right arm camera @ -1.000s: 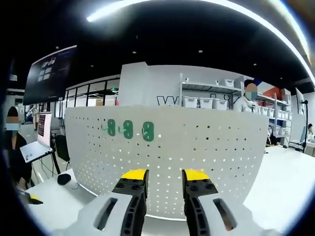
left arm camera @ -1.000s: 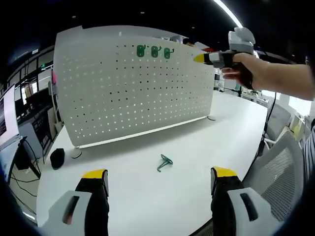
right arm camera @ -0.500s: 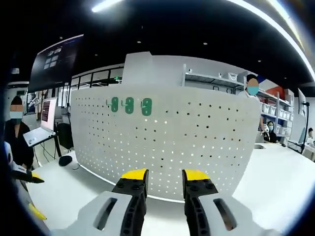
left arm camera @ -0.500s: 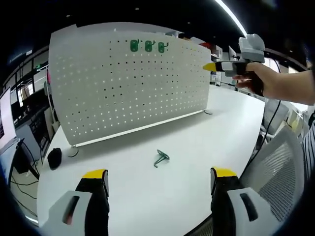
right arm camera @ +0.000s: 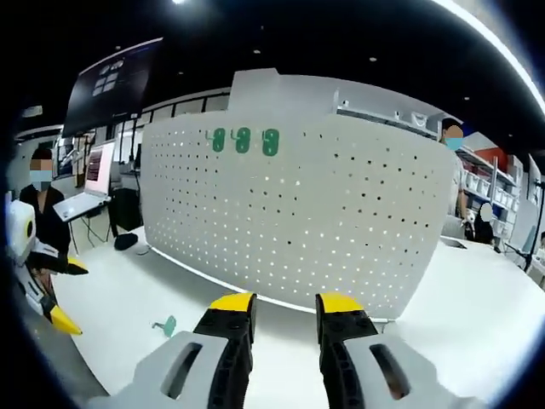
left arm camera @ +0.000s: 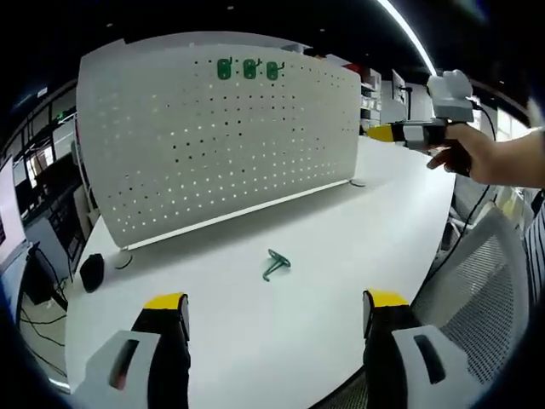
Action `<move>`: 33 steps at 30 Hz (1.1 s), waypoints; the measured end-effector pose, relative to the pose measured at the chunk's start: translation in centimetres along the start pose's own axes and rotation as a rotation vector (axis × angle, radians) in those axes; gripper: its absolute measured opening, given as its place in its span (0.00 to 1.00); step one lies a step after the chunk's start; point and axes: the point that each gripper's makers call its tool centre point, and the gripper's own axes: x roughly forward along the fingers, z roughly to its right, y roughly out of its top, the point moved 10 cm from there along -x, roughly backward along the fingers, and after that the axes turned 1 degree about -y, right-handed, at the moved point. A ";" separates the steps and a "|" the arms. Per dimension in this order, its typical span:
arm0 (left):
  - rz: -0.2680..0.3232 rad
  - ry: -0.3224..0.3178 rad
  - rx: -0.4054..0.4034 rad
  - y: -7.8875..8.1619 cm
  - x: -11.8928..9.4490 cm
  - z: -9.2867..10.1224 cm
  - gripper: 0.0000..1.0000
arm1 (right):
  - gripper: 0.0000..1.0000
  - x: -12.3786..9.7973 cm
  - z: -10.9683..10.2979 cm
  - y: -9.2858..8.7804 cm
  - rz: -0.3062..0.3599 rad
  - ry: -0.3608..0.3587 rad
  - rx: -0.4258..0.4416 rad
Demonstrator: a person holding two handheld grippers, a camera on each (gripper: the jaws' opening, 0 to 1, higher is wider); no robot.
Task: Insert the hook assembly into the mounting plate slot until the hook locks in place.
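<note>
The loose green hook (left arm camera: pixel 275 264) lies flat on the white bench (left arm camera: pixel 255 332), a little below the centre of the left gripper view, well apart from everything else on the surface. In the right gripper view the same hook (right arm camera: pixel 164 325) shows small at the lower left, just beside that gripper's own left jaw in the frame, though resting on the bench beyond it.

Behind the hook stands the white perforated mounting plate (left arm camera: pixel 213 136), upright on the bench and spanning the upper middle of the left gripper view. Three green hooks (left arm camera: pixel 248 69) already sit side by side in its top rows, at upper centre. In the right gripper view the mounting plate (right arm camera: pixel 324 213) fills the middle, with the three green hooks (right arm camera: pixel 243 141) at its upper left.

The left gripper (left arm camera: pixel 271 311) rises from the bottom of its view with its yellow-tipped jaws wide apart and nothing between them. The right gripper (right arm camera: pixel 287 305) has its jaws close together with a narrow gap, holding nothing; it also appears at the upper right of the left gripper view, right gripper (left arm camera: pixel 400 132), held in a hand (left arm camera: pixel 473 158) above the bench.

A dark computer mouse (left arm camera: pixel 89 271) rests at the left edge of the bench. At the far left of the right gripper view a seated person (right arm camera: pixel 47 217) faces a laptop (right arm camera: pixel 85 192).
</note>
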 end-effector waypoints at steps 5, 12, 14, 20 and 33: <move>-0.011 -0.003 0.004 -0.1 0.0 0.1 0.86 | 0.26 -0.6 -0.9 -1.1 -0.034 0.042 -0.020; -0.038 0.001 0.013 -0.3 0.2 0.1 0.86 | 0.27 -1.0 -2.5 -2.2 -0.066 0.096 -0.027; -0.043 0.000 0.017 -0.3 0.2 0.2 0.86 | 0.27 -1.1 -2.9 -2.5 -0.074 0.112 -0.030; -0.064 0.000 0.031 -0.5 0.3 0.3 0.85 | 0.27 -1.3 -4.2 -3.4 -0.111 0.160 -0.019; -0.078 0.010 0.054 -0.5 0.4 0.4 0.85 | 0.27 -0.7 -7.6 -5.9 -0.196 0.237 0.028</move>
